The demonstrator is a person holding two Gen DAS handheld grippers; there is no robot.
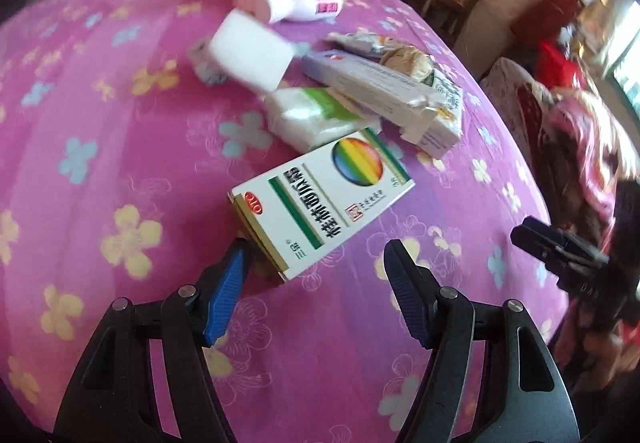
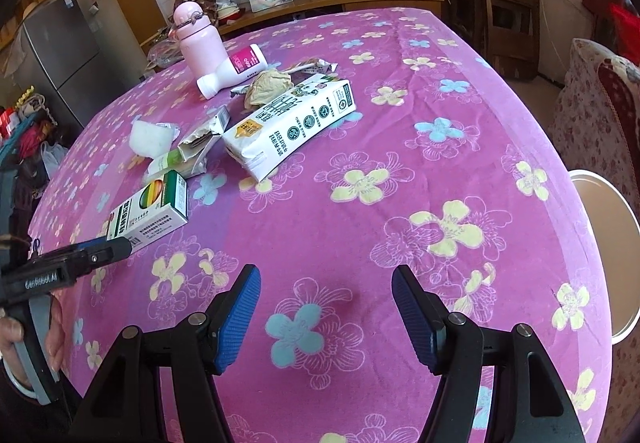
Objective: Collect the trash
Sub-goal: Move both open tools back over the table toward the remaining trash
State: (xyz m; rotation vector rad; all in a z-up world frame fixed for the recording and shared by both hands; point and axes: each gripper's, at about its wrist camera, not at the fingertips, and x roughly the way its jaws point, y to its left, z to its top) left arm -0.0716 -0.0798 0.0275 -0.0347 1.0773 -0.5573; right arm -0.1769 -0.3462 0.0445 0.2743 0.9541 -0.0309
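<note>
The left gripper (image 1: pixel 318 249) stands partly open over the pink flowered tablecloth (image 1: pixel 120 123), holding nothing. The medicine box (image 1: pixel 320 207), white and green with a rainbow disc, lies flat with its near end between the fingers; the left pad sits just beside its corner, though contact cannot be confirmed. Beyond it lie a tissue pack (image 1: pixel 316 115), a white sponge (image 1: pixel 250 51), a torn lilac box (image 1: pixel 368 87) and a milk carton (image 2: pixel 292 123). The right gripper (image 2: pixel 326 277) hangs partly open above bare cloth, empty, well apart from the litter. A round white bin (image 2: pixel 612 251) stands off the table edge, right of the right gripper.
</note>
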